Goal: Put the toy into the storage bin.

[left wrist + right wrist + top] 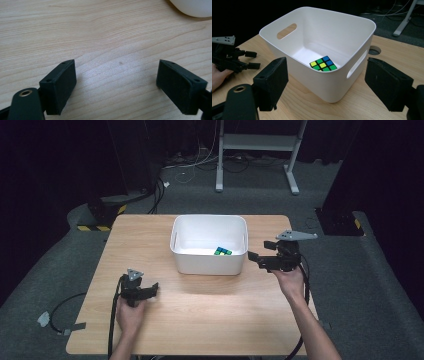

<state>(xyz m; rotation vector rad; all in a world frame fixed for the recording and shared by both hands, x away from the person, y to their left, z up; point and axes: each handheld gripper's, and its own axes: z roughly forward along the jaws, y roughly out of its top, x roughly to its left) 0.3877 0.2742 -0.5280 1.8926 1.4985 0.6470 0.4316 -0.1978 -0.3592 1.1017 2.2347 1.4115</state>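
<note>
A Rubik's cube is seen lying on the floor of the white bin, toward its 4 o'clock corner. The right tool is held wide apart and empty just beside the bin at 3 o'clock; the left tool, equally spread and empty, is held low over the desk at 7 o'clock.

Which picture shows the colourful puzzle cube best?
The right gripper view: the cube lies close and sharp inside the white tub. The high view shows it small and far.

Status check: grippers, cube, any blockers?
Left gripper open, empty, low over table. Right gripper open beside white bin. Puzzle cube lies inside the bin. Nothing in the way.
</note>
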